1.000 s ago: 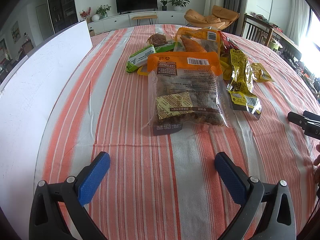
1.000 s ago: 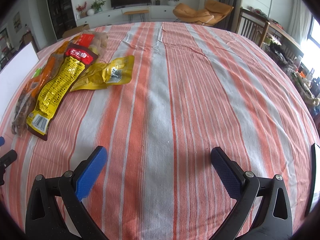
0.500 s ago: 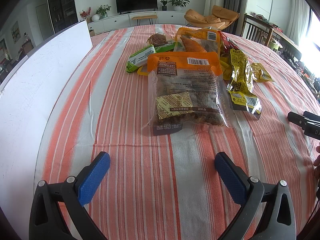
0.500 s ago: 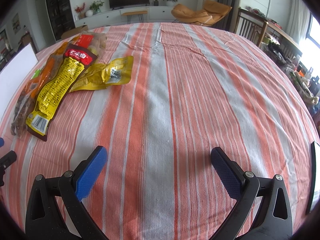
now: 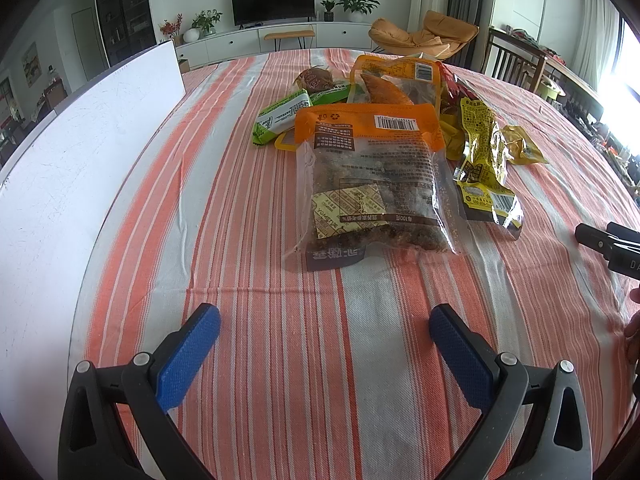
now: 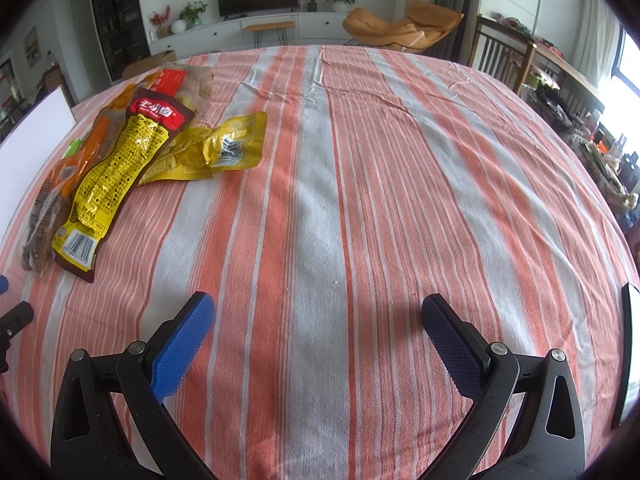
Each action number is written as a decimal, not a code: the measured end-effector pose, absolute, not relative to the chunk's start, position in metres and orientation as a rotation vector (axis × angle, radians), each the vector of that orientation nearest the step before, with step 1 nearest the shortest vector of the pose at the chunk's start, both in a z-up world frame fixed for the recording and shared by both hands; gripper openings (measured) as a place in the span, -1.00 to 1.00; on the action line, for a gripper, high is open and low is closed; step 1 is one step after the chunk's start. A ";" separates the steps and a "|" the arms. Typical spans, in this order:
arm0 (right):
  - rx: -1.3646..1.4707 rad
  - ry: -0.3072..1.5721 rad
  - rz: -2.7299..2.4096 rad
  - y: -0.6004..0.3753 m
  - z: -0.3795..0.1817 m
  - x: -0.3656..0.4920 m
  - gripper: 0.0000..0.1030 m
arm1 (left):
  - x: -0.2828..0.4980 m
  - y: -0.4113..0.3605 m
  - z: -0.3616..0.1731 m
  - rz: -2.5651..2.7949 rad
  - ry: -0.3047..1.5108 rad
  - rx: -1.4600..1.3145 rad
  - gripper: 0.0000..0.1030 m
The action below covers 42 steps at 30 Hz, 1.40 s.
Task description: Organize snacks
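A pile of snack packets lies on the striped tablecloth (image 5: 248, 264). Nearest is a clear bag with an orange top (image 5: 372, 176), with a second orange bag (image 5: 394, 84), a green packet (image 5: 282, 118) and a round brown snack (image 5: 314, 79) behind it. A long yellow packet (image 5: 482, 160) (image 6: 120, 176) and a crumpled yellow one (image 6: 212, 152) lie to the right. My left gripper (image 5: 325, 330) is open and empty, short of the clear bag. My right gripper (image 6: 318, 326) is open and empty over bare cloth, right of the pile.
A white board (image 5: 76, 168) stands along the table's left side. The right gripper's body (image 5: 608, 240) shows at the right edge of the left wrist view. A dark flat object (image 6: 629, 356) lies at the table's right edge. Chairs stand beyond the table.
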State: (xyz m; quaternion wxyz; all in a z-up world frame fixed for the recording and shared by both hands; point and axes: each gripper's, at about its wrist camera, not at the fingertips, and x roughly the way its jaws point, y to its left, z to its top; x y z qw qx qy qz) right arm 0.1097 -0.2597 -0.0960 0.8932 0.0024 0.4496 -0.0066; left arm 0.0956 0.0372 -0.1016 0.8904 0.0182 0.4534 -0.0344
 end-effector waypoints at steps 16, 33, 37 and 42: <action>0.005 0.933 -0.014 -0.259 -0.096 0.109 0.99 | 0.095 0.037 -0.102 -0.071 0.941 0.038 1.00; 0.005 0.933 -0.014 -0.260 -0.096 0.109 0.99 | 0.096 0.037 -0.102 -0.071 0.941 0.038 1.00; 0.005 0.933 -0.014 -0.259 -0.096 0.109 0.99 | 0.096 0.037 -0.102 -0.071 0.941 0.038 1.00; 0.006 0.933 -0.014 -0.260 -0.096 0.109 0.99 | 0.096 0.037 -0.102 -0.071 0.941 0.038 1.00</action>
